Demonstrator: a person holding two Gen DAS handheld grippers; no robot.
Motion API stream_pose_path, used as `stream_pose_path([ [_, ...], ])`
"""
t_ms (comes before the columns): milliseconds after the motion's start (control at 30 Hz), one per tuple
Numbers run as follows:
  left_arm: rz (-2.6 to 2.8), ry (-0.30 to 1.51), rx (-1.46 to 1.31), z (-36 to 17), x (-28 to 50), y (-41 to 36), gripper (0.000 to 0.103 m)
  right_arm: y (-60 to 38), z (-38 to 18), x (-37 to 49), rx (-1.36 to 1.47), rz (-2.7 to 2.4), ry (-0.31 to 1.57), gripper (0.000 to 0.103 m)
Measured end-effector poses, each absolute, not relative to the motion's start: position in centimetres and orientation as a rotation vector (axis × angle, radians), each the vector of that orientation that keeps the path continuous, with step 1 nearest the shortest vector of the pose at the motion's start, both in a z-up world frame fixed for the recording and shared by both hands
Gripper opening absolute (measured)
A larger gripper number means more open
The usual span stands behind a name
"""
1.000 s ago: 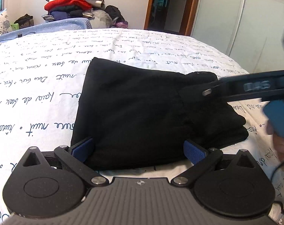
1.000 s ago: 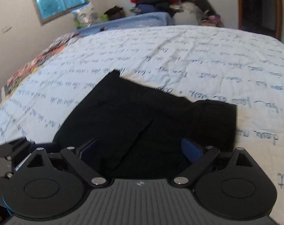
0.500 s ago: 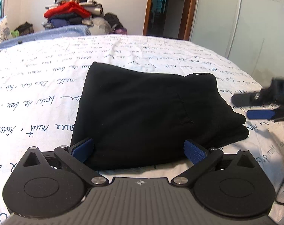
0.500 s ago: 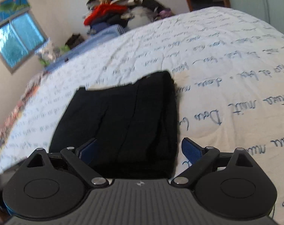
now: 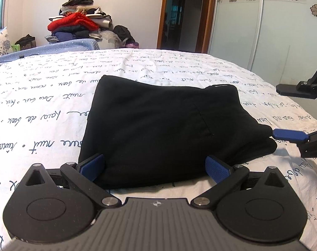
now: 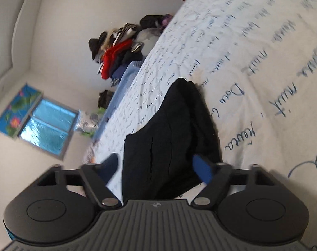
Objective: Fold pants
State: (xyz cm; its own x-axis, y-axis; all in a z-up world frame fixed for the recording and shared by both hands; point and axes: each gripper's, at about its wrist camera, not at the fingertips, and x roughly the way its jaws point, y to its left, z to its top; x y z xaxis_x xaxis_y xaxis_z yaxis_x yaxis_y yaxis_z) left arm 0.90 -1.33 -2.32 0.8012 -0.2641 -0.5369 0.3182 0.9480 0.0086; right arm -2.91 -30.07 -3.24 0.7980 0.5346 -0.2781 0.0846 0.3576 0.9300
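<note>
My right tongs (image 6: pixel 155 165) are rolled hard onto their side now, where a second ago they sat level over the top of the pants (image 5: pixel 164 129). They've also swung off the garment and come in low at its right-hand edge. In the left wrist view I can see one blue pad (image 5: pixel 288 135) just touching the side of the stack, with the other black finger hovering well above it. The jaws are closing as I watch, and the right wrist view shows the edge of the black cloth between them, but the pads aren't pressing on it yet.

My left tongs (image 5: pixel 155 166) have barely moved. They sit wide apart at the near edge of the pants, straddling the cloth with a pad beside each near corner, gripping nothing.

The pants themselves lie as a compact black rectangle in the middle of the bed (image 5: pixel 43 108), toward its near edge, several layers thick. They look the same shape as a moment ago, so no new fold has gone in.

My read: the folding is mostly done, and the right side is lining up for a pinch on the layered edge, either for one last fold across or to lift the bundle. That sideways roll suits sliding one finger under the stack. The risk I see is catching only the top layers and peeling the fold open.
</note>
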Motion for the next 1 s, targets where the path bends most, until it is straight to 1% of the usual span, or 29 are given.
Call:
stream_pose_path([
  [100,-0.314,0.560,0.097,-2.3,0.8,-1.3,0.103,-30.0,-3.5,-2.2,1.179,0.304,0.680,0.067],
  [233,-0.308,0.557,0.103,-2.4,0.7,-1.3,0.103,-30.0,-2.8,-1.5,1.112,0.297,0.718,0.067],
  [400,-0.298,0.558,0.121,-2.5,0.7,-1.6,0.103,-29.8,-4.0,-0.2,1.158,0.338,0.768,0.067],
  [467,-0.294,0.559,0.127,-2.5,0.7,-1.7,0.103,-29.3,-4.3,0.3,1.166,0.353,0.775,0.065],
  [500,-0.292,0.559,0.129,-2.5,0.7,-1.7,0.103,-29.1,-4.4,0.5,1.158,0.352,0.777,0.053],
  [533,-0.290,0.560,0.132,-2.5,0.7,-1.7,0.103,-29.0,-4.5,0.6,1.139,0.341,0.775,0.029],
  [567,-0.287,0.560,0.136,-2.5,0.7,-1.8,0.103,-28.9,-4.7,0.7,1.123,0.324,0.781,0.019],
  [600,-0.285,0.562,0.142,-2.5,0.7,-1.9,0.103,-28.9,-5.2,0.6,1.122,0.318,0.782,0.015],
  [700,-0.276,0.577,0.152,-2.3,0.9,-2.2,0.103,-28.9,-5.9,0.0,1.119,0.322,0.763,0.012],
  [833,-0.273,0.583,0.155,-2.3,1.0,-2.4,0.103,-29.6,-4.6,-0.4,1.105,0.352,0.726,0.012],
  [900,-0.275,0.572,0.167,-2.6,0.8,-2.5,0.103,-29.9,-4.5,-0.2,1.082,0.353,0.739,0.012],
  [967,-0.275,0.564,0.181,-2.9,0.7,-2.6,0.103,-30.0,-5.9,0.1,1.070,0.338,0.772,0.011],
  [1000,-0.275,0.566,0.182,-2.9,0.8,-2.6,0.103,-30.0,-7.1,0.1,1.101,0.340,0.778,0.009],
])
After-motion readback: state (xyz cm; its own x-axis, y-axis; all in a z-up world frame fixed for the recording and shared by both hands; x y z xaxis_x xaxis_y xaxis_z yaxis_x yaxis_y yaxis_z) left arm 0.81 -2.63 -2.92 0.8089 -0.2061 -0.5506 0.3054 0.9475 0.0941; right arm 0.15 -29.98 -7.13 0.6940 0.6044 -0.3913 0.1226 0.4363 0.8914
